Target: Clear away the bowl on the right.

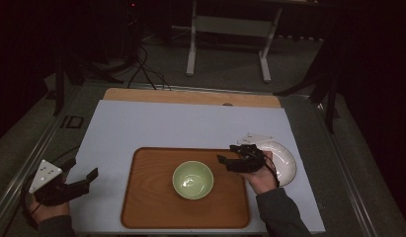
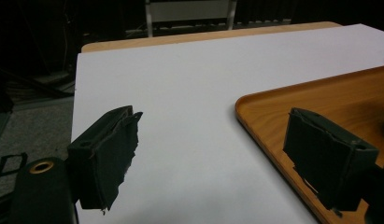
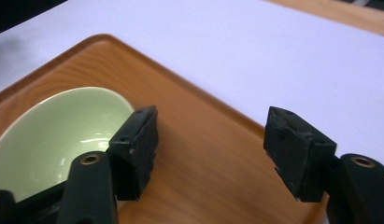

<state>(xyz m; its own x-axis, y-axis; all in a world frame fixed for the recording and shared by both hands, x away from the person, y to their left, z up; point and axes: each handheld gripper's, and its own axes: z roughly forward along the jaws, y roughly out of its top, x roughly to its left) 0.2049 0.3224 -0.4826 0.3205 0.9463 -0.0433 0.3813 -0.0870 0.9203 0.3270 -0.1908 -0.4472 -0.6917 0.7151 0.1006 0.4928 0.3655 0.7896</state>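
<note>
A pale green bowl (image 1: 192, 180) stands upright in the middle of a wooden tray (image 1: 146, 197) on the white table sheet. My right gripper (image 1: 225, 159) hovers over the tray's right part, just right of the bowl, open with nothing between its jaws. In the right gripper view the bowl (image 3: 54, 135) lies left of the left jaw, and the open gripper (image 3: 210, 144) looks over the tray (image 3: 199, 154). My left gripper (image 1: 94, 175) rests at the table's front left, open and empty. The left gripper view has its jaws wide, the gripper (image 2: 210, 158) spanning the tray's left rim (image 2: 255, 121).
A white plate (image 1: 284, 160) lies on the sheet right of the tray, partly behind the right hand. A small white card (image 1: 255, 138) sits just beyond it. The wooden table edge (image 1: 190, 97) runs along the back. A white stand (image 1: 230, 29) is on the floor beyond.
</note>
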